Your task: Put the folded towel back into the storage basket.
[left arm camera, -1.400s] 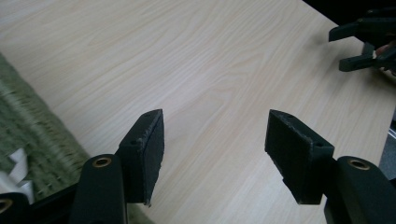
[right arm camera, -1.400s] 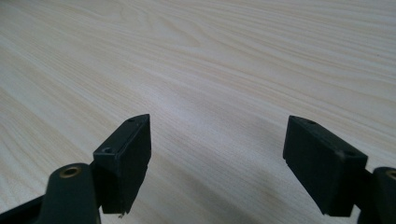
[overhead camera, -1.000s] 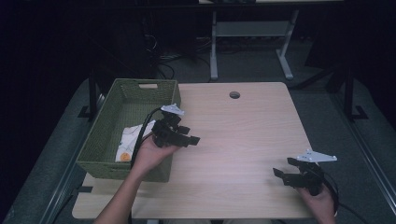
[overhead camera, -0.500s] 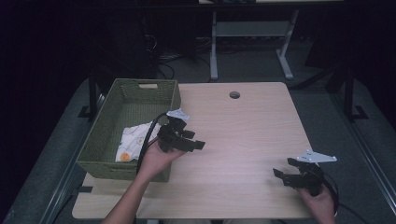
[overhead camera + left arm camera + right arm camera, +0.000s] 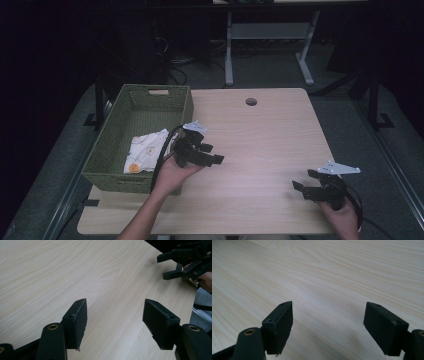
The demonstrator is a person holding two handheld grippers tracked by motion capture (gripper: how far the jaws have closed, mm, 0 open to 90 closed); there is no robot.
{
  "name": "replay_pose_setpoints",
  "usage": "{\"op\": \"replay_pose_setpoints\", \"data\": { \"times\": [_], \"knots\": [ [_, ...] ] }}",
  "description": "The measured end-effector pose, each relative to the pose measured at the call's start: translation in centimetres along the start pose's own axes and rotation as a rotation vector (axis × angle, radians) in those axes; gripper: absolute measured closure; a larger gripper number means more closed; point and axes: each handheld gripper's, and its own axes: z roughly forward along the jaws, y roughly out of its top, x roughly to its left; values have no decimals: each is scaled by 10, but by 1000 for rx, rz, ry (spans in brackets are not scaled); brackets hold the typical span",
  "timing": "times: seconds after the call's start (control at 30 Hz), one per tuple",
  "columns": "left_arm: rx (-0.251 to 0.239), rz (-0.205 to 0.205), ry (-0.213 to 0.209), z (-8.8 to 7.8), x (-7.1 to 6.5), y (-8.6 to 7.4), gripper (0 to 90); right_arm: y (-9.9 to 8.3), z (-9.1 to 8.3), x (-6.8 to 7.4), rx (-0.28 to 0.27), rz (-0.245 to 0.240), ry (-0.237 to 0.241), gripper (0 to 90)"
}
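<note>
My left gripper is held over the wooden table, just right of the green woven basket. In the left gripper view its jaws stand wide open above bare wood with nothing between them. A white printed cloth lies inside the basket, to the left of that gripper. My right gripper sits low near the table's front right corner. Its jaws are open over bare wood and hold nothing. The left gripper view also shows the right gripper farther off, at the table's edge.
A round cable hole sits at the table's far middle. The basket takes up the table's left side. Beyond the table stand a white desk frame and loose cables on a dark floor.
My left gripper has drifted a little right and toward the front, away from the basket, and stays open. The right gripper has stayed where it was.
</note>
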Motion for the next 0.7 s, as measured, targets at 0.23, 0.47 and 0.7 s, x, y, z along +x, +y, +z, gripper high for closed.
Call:
{"op": "replay_pose_setpoints", "data": {
  "times": [0.23,0.47,0.7],
  "knots": [
    [-3,8,-5,0,-5,1,366,0,0,0,-1,2,0,229],
    [-18,12,-15,3,-14,1,365,0,0,0,-2,3,-1,229],
    [-12,16,-25,11,-21,-1,362,0,-1,-1,-2,4,-3,229]
  ]
}}
